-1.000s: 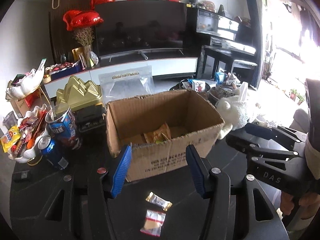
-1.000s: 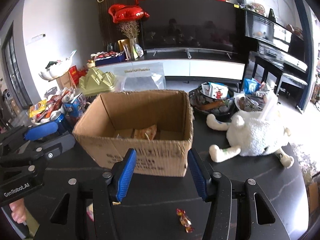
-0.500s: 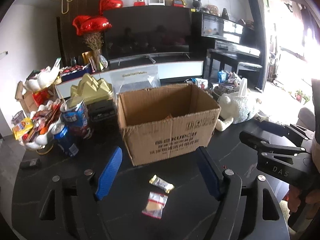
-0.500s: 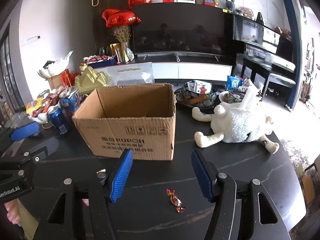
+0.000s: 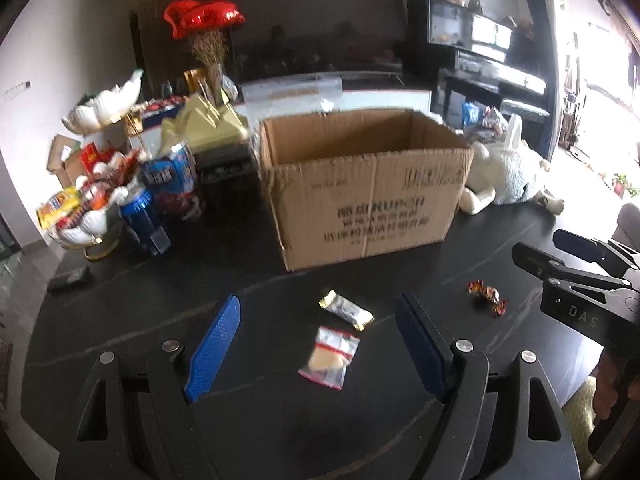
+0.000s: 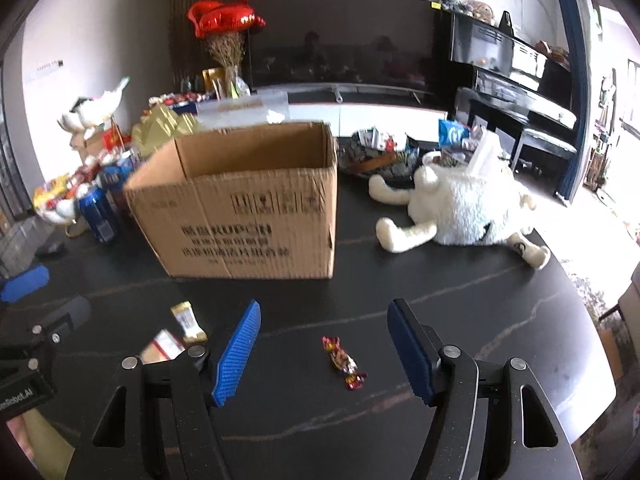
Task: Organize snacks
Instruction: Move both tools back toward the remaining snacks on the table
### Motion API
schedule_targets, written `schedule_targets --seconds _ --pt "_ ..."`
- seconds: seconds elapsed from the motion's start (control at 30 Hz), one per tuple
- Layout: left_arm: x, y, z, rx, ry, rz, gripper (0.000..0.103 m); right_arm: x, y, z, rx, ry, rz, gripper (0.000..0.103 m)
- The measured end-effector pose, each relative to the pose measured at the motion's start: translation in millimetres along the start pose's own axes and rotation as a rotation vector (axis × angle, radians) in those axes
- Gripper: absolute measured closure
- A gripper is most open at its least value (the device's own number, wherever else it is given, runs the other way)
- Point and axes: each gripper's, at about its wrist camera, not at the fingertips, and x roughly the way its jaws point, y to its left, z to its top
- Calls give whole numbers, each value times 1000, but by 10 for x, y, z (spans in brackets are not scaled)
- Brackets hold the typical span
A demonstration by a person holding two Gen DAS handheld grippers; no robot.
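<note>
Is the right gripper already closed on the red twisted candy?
No, the right gripper is open, and the red twisted candy lies untouched on the black table between its blue pads.

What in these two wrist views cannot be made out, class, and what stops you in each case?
- Box contents: both views, its front wall hides the floor.
- Box print: left view, motion blur smears it.
- Clear packet: right view, partly behind the right gripper finger.
- Bowl snacks: right view, too small to name.
- Left gripper: right view, cut off by the edge.
</note>
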Motion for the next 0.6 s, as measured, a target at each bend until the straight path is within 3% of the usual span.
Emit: schedule_targets --seconds 0.6 --pt "679 -76 -394 24 196 11 23 651 -94 -381 50 196 11 36"
